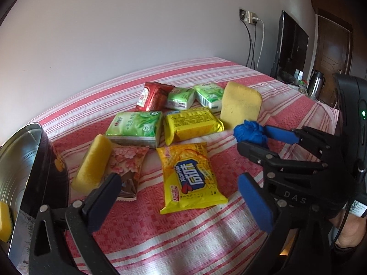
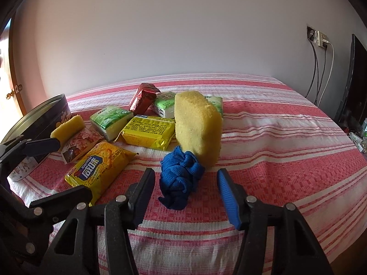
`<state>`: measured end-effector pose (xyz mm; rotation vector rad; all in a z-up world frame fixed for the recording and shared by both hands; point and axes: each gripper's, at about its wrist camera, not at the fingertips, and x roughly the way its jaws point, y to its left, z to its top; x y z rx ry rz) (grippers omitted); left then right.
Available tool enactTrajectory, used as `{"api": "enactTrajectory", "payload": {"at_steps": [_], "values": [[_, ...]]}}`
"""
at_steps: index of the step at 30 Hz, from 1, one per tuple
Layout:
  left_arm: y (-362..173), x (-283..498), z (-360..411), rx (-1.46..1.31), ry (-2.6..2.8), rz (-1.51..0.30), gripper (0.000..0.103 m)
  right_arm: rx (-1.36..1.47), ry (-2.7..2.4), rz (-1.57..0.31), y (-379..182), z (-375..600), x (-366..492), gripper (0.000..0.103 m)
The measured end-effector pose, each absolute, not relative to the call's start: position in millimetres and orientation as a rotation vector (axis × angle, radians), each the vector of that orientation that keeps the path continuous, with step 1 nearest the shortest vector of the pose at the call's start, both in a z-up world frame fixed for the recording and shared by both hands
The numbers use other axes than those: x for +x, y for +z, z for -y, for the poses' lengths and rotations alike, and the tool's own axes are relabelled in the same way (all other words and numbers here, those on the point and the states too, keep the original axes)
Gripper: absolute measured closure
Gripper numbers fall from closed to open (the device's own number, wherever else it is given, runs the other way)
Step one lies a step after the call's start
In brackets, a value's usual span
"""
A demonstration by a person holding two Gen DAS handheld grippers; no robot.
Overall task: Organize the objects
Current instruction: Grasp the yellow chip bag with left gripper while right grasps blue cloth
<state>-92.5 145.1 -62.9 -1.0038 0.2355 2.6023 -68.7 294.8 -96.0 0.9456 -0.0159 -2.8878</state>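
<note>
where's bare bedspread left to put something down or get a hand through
Free: the wide stretch of striped bedspread right of the tall yellow sponge and blue cloth; the near strip below the yellow cracker pack; the far band behind the red packet. Crowded: from the tin across the packs to that sponge, where things touch or nearly touch.

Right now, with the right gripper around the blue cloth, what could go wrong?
1. The blue cloth touches the upright yellow sponge; lifting it may tip the sponge.
2. The right gripper pads do not press the cloth yet; the loose bundle may slip or unravel.
</note>
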Motion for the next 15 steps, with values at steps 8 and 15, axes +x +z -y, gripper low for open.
{"api": "enactTrajectory", "payload": {"at_steps": [8, 15], "values": [[-73.3, -105.4, -151.4, -1.102, 2.513, -0.248, 0.025, 0.928, -2.878, 0.008, -97.6, -294.8, -69.9, 0.066], [-76.6, -107.0, -144.8, -1.111, 2.475, -0.182, 0.052, 0.879, -2.897, -0.034, -97.2, -290.9, -66.6, 0.067]]}}
